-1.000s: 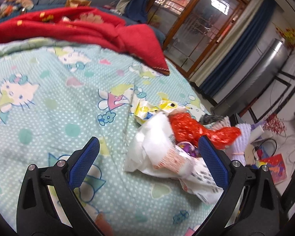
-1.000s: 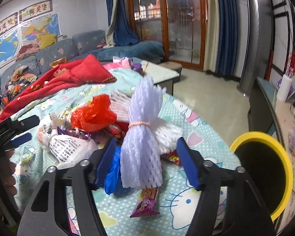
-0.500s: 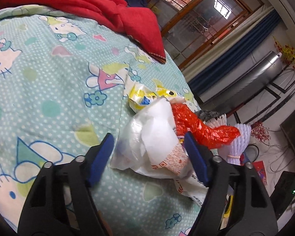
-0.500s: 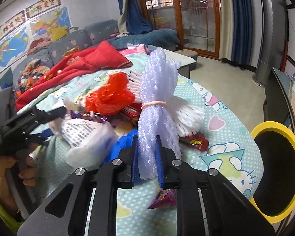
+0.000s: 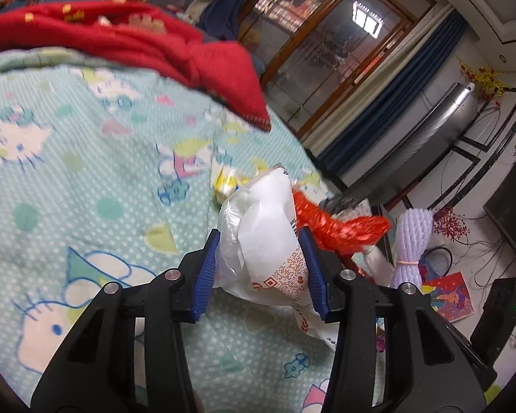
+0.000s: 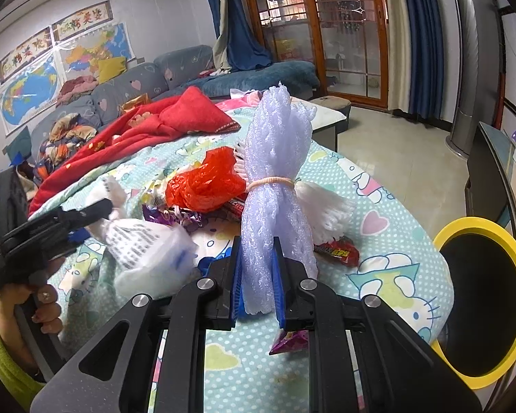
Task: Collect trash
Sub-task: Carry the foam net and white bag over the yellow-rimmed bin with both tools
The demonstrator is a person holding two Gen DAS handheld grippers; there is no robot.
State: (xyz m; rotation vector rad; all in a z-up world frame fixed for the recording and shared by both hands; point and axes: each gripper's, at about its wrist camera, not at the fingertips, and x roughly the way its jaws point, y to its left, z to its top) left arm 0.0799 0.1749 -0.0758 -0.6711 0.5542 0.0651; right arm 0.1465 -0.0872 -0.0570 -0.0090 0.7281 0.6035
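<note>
In the left wrist view the left gripper sits low in the centre of the frame, its blue pads on either side of a white plastic bag; the jaws have just been closing and now press against the bag's sides. In the right wrist view the right gripper is clenched on the lower end of a lilac foam net bundle that stands upright at the centre of the frame, tied with a rubber band.

Both lie on a bed under a mint cartoon-cat sheet. Behind the bag is a red plastic bag, farther back a red blanket.

Only the right wrist view shows the yellow-rimmed bin at the right edge, a red snack wrapper, a sofa and wall maps at upper left.
</note>
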